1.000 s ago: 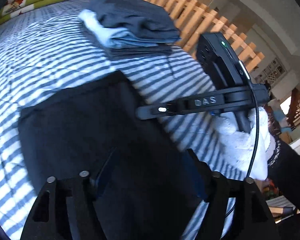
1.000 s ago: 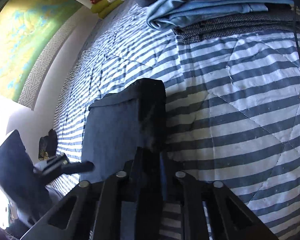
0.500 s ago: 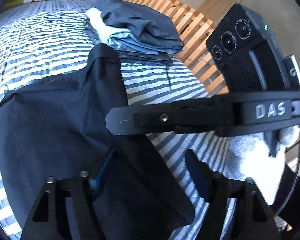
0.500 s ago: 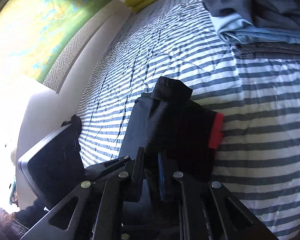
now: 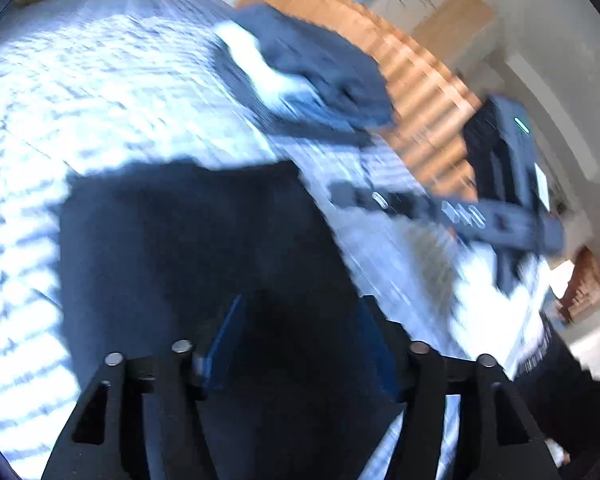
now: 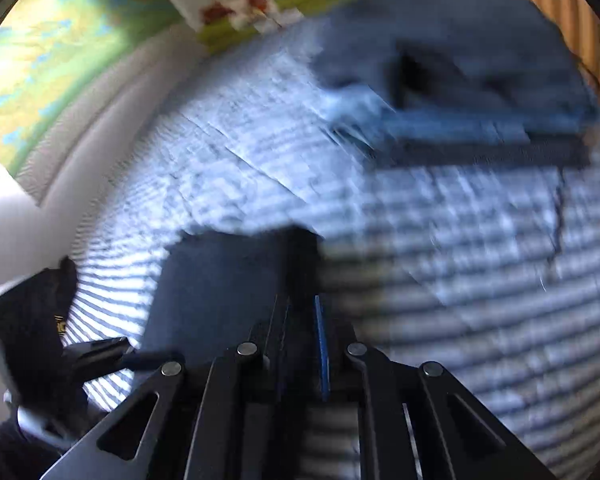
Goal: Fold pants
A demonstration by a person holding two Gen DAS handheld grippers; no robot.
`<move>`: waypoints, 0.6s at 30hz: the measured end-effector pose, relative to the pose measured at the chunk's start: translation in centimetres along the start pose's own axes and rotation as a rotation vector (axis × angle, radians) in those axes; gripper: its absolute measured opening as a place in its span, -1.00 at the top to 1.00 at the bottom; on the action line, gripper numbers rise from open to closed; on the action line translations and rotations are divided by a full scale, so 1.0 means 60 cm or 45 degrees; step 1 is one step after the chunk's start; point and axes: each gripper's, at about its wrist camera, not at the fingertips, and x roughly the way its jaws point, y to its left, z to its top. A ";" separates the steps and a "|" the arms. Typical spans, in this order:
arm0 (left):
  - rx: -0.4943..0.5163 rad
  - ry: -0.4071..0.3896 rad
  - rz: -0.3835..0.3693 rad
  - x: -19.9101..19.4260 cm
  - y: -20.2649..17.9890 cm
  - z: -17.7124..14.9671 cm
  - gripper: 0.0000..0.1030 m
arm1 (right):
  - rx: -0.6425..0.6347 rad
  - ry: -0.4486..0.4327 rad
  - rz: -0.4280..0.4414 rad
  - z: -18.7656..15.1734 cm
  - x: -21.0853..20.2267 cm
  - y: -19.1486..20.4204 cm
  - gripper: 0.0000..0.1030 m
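Observation:
The dark pants (image 5: 188, 248) lie folded on the striped bedcover (image 5: 100, 100), blurred by motion. My left gripper (image 5: 300, 320) stands over their near end with its jaws opening. Dark cloth lies between the blue pads (image 5: 224, 336), and they do not press it. My right gripper (image 6: 300, 308) is shut on the right edge of the pants (image 6: 220, 280), with a dark strip of cloth running up from between its fingers. The left wrist view shows the right gripper (image 5: 340, 192) reaching in from the right at the pants' far corner. In the right wrist view the left gripper's body (image 6: 100, 356) is at the lower left.
A pile of folded clothes (image 5: 320, 80) sits further up the bed, also in the right wrist view (image 6: 460, 80). A wooden slatted rail (image 5: 420, 92) borders the bed's right side. Green pillows (image 6: 280, 4) lie at the head. A white-gloved hand (image 5: 500, 304) holds the right gripper.
The raised corner of the pants has come down and the cloth now lies flatter and squarer. The right gripper has drawn away from the left camera. Both views have blurred with motion.

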 end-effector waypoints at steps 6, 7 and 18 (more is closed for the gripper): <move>-0.010 -0.058 0.257 0.021 0.096 0.064 -0.33 | -0.099 0.038 -0.149 0.044 0.103 0.033 0.78; -0.025 -0.041 0.241 0.022 0.113 0.063 -0.24 | -0.120 0.074 -0.209 0.043 0.125 0.027 0.84; 0.065 0.003 0.139 -0.140 0.060 -0.060 -0.21 | -0.040 0.034 -0.119 -0.040 -0.021 0.031 0.71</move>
